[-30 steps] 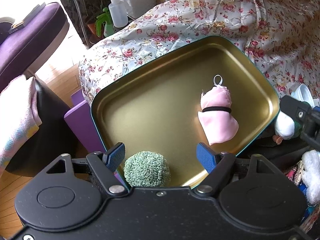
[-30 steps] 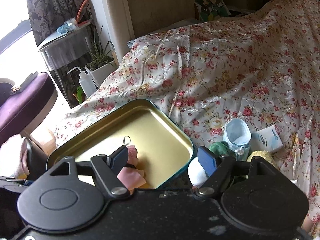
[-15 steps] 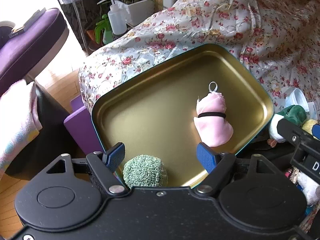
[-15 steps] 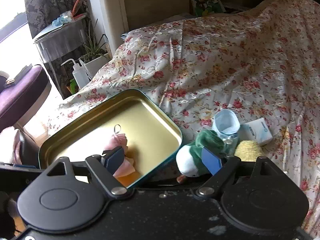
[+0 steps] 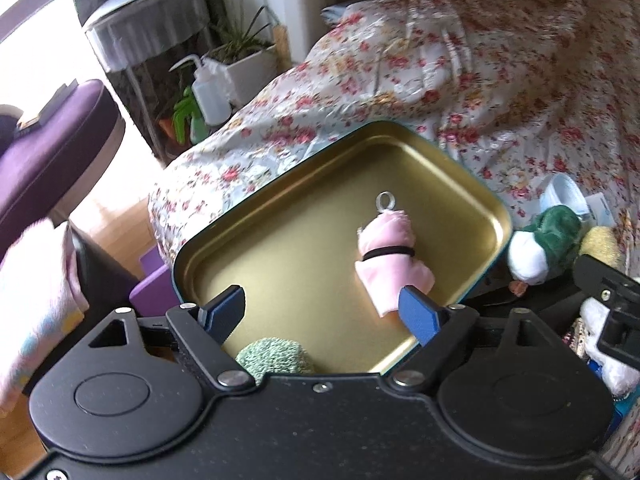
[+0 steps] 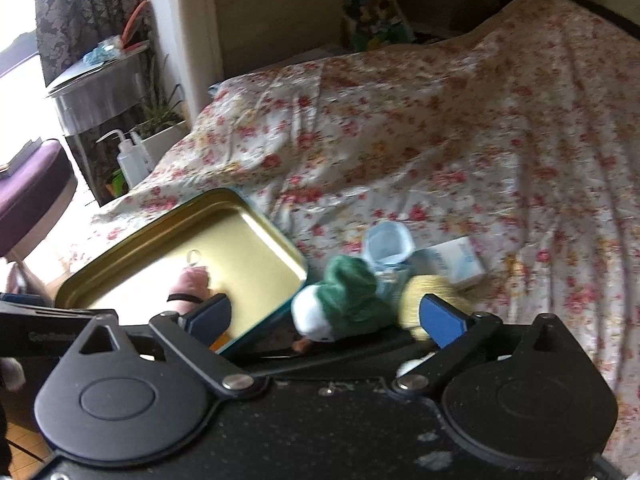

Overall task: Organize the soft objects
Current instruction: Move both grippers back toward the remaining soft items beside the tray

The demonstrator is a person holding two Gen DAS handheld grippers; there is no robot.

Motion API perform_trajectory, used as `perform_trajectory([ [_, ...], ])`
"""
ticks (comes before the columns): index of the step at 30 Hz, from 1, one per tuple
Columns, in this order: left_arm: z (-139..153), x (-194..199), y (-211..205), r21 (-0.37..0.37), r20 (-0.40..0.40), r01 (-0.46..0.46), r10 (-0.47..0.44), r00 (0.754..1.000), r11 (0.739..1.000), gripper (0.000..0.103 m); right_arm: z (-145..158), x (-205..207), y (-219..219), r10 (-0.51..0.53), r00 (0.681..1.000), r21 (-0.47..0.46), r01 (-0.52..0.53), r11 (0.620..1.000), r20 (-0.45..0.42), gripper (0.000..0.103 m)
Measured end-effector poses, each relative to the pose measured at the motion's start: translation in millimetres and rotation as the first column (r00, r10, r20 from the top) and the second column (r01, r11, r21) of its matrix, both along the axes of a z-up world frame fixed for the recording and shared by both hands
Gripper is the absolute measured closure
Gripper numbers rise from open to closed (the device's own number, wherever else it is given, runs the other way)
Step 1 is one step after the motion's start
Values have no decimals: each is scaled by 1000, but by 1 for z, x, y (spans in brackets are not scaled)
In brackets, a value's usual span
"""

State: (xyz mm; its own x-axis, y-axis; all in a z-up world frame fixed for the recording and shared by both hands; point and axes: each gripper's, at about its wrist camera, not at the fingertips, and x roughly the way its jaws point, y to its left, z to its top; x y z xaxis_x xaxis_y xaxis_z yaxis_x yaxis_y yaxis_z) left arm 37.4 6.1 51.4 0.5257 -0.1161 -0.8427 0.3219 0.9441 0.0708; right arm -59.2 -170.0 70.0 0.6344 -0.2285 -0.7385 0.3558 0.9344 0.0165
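Floral bedding [image 6: 440, 140] covers the bed, and a gold tin tray [image 5: 280, 216] rests at its near edge. Already inside lie a pink plush [image 5: 390, 258] and a green knitted ball [image 5: 276, 358]. Just outside the tray's right rim sits a green-and-white plush duck [image 6: 344, 300], probably light, squashy and not fragile. The right gripper [image 6: 324, 314] has just been opening and stands spread wide around the duck, not pressing it; pinch its plump middle. The left gripper [image 5: 324, 312] has also been opening and hangs empty over the tray.
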Motion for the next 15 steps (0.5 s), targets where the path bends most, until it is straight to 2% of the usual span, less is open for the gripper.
perform_trajectory([
  [8,4,-15,-23,-24,15,92,-92,996,995,20,-4,-38,-46,-137,990,19,137,990,-11,0],
  [15,3,-25,-44,-59,-11,156,-157,987,986,20,-5,-77,-93,-288,958,48,288,957,-2,0],
])
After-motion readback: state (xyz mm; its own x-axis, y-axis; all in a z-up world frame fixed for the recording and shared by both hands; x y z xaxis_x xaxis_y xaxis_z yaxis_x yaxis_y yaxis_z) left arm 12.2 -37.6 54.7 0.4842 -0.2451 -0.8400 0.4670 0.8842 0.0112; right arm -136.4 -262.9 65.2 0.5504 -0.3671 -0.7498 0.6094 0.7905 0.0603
